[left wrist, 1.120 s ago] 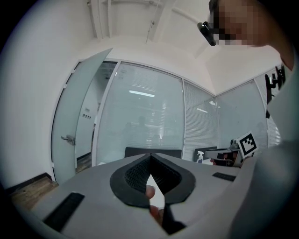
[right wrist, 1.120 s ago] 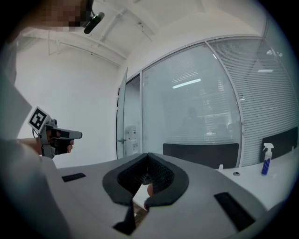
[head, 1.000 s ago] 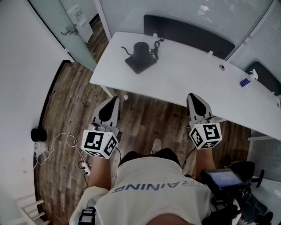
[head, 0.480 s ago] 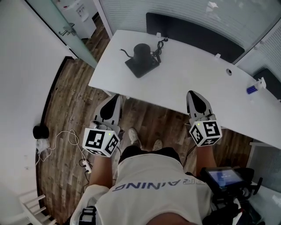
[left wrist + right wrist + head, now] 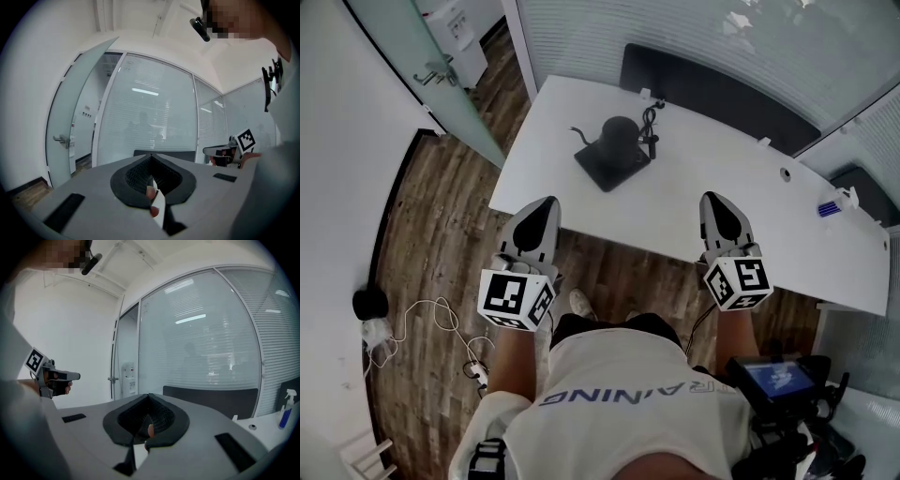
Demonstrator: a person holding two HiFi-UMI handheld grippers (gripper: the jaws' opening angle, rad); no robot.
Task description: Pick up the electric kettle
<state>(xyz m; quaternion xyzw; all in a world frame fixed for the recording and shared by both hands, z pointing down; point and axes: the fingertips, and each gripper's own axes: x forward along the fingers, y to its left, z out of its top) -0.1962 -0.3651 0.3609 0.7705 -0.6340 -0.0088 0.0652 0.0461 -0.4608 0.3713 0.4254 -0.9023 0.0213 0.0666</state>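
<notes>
- Long white table on a dark wood floor, along the glass wall.
- Bears a black square base toward its left end, with the electric kettle upright on it, spout to the left.
- Carries a black cord just beside the kettle, at the far edge.
- Holds a blue bottle near the right end, well apart from the base.
- On the floor, left: white cables, a black round thing.

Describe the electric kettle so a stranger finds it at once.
On the long white table by the glass wall, look near its left end. The electric kettle stands there on a dark square base. It alone is black and round, with a thin spout.
</notes>
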